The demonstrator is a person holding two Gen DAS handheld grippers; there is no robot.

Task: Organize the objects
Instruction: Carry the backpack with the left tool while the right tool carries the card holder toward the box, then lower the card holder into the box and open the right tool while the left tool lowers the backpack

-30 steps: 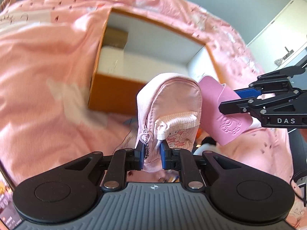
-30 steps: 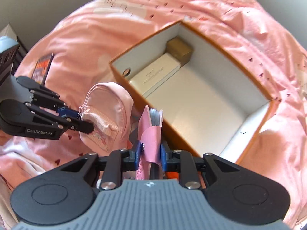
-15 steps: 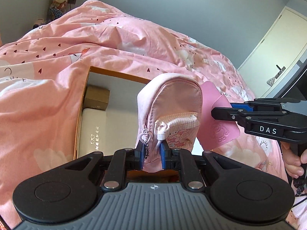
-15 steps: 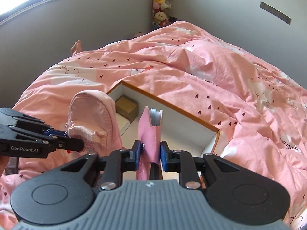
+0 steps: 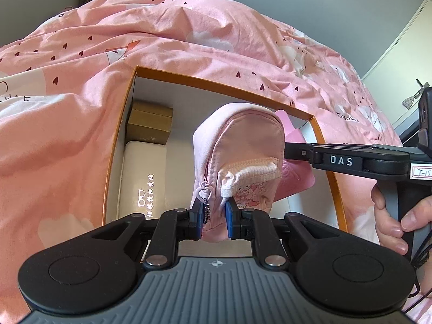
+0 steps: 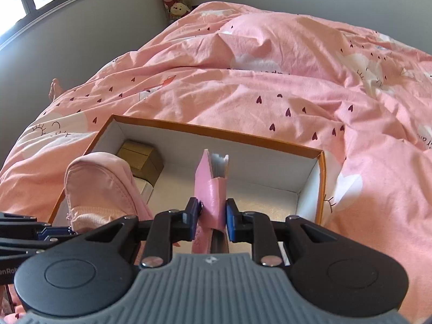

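Setting: bedroom; pink bedspread point(image 6: 283, 86) with a heart print covers the bed; grey walls, a window at upper left of the right wrist view, plush toys in the far corner.

Left gripper point(image 5: 213, 217): jaws closed tight on the lower end of a small pink backpack point(image 5: 237, 159). The backpack stands up from the pads, zipper pull hanging beside the left pad.

Right gripper point(image 6: 213, 216): jaws clamped on a pink wallet point(image 6: 212, 186), partly apart because the wallet fills the gap. The wallet stands on edge, its open side up, pale inserts showing at the top.

Person: one hand point(image 5: 391, 216) visible on the right gripper's handle.

Container: orange box point(image 5: 216, 86) with white interior, open top, resting on the bedspread.

Already stowed: a brown box point(image 5: 149, 122) in the far-left corner; a white case point(image 5: 144, 178) lying along the left wall, touching the brown box.

Item position: backpack and wallet are both held above the box opening, side by side, wallet to the right of the backpack. Neither appears to rest on the box floor.

Progress: judged roughly half done. Two items are in; two are held and not yet released.

Remaining: lower each item into the free floor area right of the white case, then open the jaws.
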